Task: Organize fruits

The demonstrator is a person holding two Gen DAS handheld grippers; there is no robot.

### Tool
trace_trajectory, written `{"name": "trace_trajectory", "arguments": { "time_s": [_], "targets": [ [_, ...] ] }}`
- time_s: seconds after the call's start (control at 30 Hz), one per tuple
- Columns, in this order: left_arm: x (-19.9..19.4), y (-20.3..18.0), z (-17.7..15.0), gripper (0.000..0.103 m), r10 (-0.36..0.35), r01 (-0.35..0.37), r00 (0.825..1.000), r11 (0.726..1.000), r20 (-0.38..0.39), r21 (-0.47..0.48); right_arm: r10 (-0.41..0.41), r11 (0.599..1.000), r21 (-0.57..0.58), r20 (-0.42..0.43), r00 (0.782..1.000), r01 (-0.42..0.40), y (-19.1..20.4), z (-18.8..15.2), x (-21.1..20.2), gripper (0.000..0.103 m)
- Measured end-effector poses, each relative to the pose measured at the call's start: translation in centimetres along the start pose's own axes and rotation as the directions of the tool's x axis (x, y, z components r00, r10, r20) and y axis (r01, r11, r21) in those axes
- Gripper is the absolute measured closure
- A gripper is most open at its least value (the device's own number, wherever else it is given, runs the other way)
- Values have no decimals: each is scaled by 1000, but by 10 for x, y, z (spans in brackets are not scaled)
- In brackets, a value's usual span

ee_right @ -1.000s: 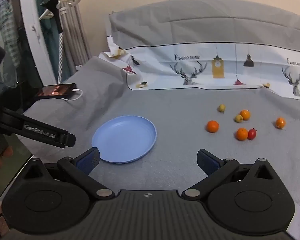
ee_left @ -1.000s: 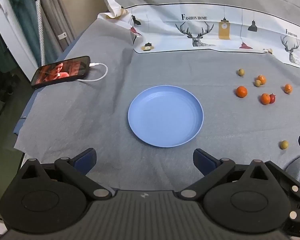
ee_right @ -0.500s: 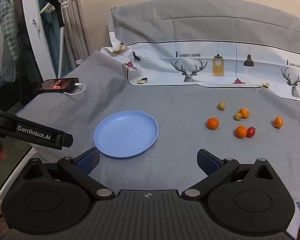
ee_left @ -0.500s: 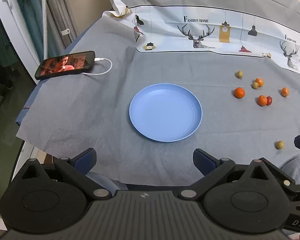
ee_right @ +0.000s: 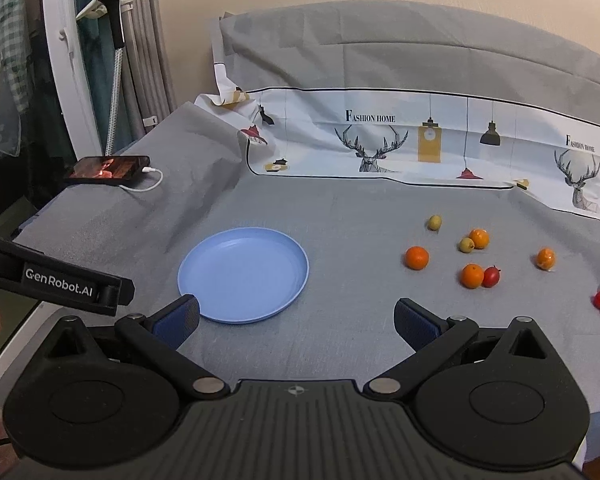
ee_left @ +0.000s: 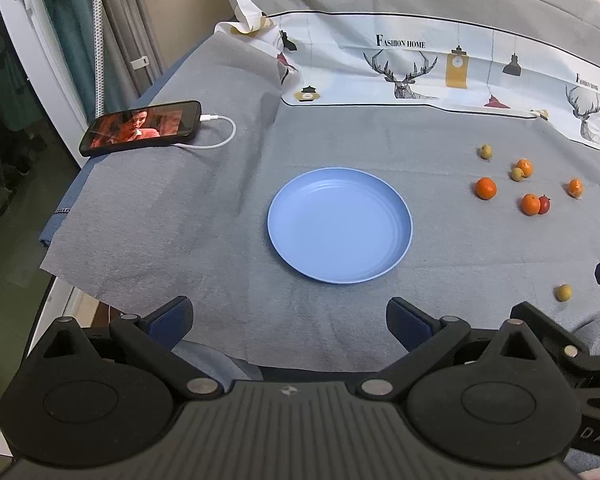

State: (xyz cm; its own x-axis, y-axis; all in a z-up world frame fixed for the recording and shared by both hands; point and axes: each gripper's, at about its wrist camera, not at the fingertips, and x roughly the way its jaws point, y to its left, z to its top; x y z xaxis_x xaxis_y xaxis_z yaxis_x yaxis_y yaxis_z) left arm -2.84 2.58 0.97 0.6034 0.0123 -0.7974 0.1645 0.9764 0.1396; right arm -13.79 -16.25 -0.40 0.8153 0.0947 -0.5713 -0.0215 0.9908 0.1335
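Both hand-held grippers are hovering above the near edge of a table covered by a grey cloth point(ee_left: 148, 216), each holding nothing. The left hand-held gripper point(ee_left: 288, 318) is standing with its jaws spread wide, and the right hand-held gripper point(ee_right: 296, 318) is likewise gaping wide. A round blue plate point(ee_left: 340, 268) is lying flat near the middle of the cloth, empty, with bare cloth on all sides of it; being round, it is showing no long axis. The fruits are lying scattered well to the right of the plate: one orange point(ee_right: 417, 257) nearest the plate, another orange point(ee_right: 472, 275) touching a small red fruit point(ee_right: 491, 276), a third orange point(ee_right: 479, 238) touching a small green fruit point(ee_right: 466, 245), a green fruit point(ee_right: 434, 222) farther back, and a lone orange point(ee_right: 546, 259) further right. A red and a green fruit are sitting together at the far right edge of the right wrist view, and a single green fruit point(ee_left: 563, 292) is lying close to the near edge. A phone point(ee_left: 140, 128) is resting at the left edge of the cloth with its long axis running left to right and a white cable point(ee_left: 220, 136) plugged into its right end. A printed cloth point(ee_right: 420, 148) is bordering the back.
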Motion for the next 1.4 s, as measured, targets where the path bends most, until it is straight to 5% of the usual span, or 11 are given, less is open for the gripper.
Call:
{"name": "trace_trajectory", "arguments": {
  "time_s": [1.4],
  "targets": [
    [2, -4, 2, 0, -1, 1, 1000, 1000, 6, 31, -18, 1000, 17, -36, 999, 18, 4, -2, 7, 0]
  ]
}}
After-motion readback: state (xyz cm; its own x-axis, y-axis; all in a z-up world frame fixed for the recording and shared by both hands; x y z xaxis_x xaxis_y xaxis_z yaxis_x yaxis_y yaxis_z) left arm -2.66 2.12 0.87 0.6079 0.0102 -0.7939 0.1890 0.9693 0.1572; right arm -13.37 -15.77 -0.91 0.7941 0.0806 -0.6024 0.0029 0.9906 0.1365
